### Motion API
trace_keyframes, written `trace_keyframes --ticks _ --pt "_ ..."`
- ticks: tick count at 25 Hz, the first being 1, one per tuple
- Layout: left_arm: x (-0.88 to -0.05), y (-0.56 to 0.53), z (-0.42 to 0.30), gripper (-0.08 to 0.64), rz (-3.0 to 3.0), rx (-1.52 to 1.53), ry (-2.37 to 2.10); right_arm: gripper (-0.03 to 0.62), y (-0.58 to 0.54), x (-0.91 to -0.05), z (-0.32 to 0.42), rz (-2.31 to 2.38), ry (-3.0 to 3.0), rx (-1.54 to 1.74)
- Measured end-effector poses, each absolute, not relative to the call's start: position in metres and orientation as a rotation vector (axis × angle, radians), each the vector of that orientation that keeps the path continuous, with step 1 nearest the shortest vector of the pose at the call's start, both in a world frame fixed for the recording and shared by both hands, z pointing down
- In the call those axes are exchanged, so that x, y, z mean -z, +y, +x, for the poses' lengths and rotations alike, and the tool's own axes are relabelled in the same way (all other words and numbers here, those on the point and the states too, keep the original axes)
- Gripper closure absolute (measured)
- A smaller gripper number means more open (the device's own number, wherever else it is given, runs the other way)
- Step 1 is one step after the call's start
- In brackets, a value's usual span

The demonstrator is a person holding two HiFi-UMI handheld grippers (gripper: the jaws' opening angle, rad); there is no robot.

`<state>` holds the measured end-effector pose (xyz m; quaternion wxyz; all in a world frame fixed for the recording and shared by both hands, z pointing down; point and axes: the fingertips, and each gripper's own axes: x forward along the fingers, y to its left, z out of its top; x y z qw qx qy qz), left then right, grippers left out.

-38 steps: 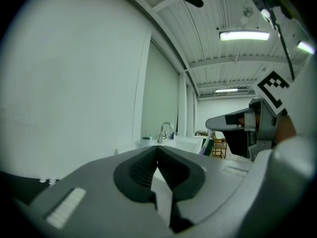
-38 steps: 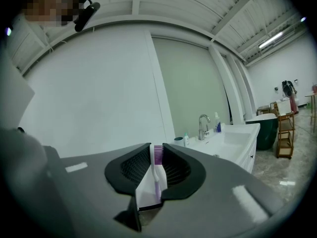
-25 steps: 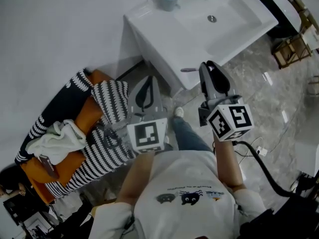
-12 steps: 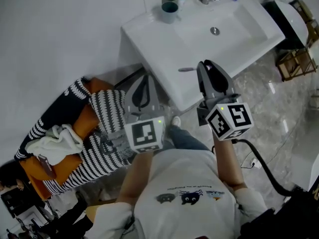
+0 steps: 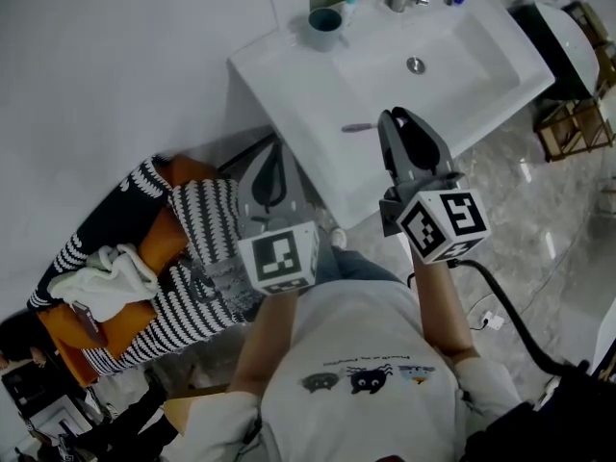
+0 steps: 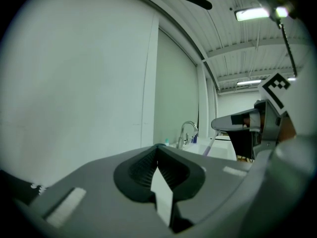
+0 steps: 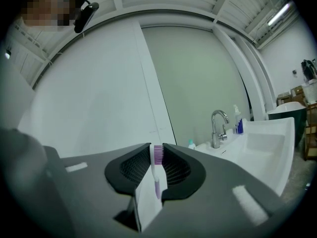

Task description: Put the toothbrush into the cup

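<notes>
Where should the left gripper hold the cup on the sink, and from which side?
Likely by its round side wall, jaws level, coming from the front edge of the sink: the cup stands upright at the back corner, the wall behind it and a small bottle beside it.

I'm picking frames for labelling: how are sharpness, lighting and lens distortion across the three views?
Head view: evenly lit, sharp enough to show the toothbrush against the sink. Left gripper view: fisheye with black corners, ceiling lamp blown out. Right gripper view: same fisheye, bowing the wall; toothbrush bristles crisp.
</notes>
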<state>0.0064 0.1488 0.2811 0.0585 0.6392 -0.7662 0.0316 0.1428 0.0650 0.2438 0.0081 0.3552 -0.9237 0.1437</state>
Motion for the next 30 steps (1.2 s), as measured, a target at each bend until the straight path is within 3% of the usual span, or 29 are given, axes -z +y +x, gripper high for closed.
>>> trace_keyframes --ticks 30 --pt "-0.297 -0.020 -0.071 0.560 2.068 -0.161 -2.142 0.520 -0.089 -0.248 0.073 1.308 -2.816 -0.493"
